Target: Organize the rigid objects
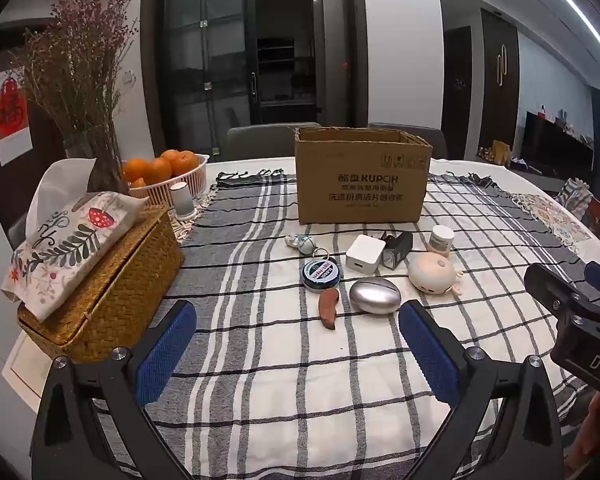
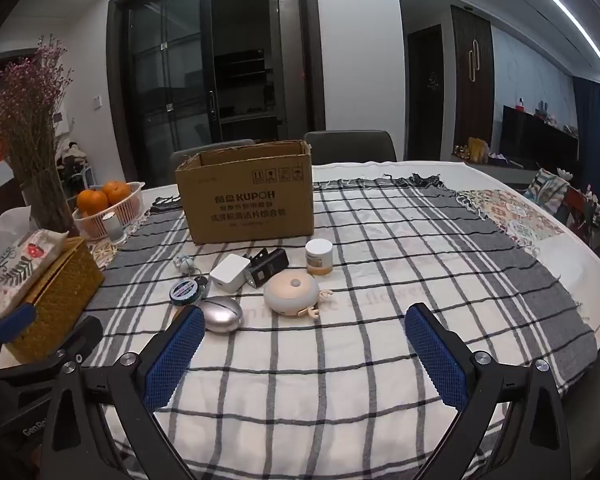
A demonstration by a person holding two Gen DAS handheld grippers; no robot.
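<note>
Both claws gape empty, the left claw (image 1: pixel 298 344) and right claw (image 2: pixel 304 344), short of the clutter before the cardboard box (image 1: pixel 362 176); nearest, the silver oval soap (image 1: pixel 375 295) lies crosswise, slightly likelier for the left.

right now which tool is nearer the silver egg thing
Left, narrowly. The silver egg lies just ahead of the left tool, between its open fingers' line. The right tool sits off to the egg's right, only its left finger near it.
</note>
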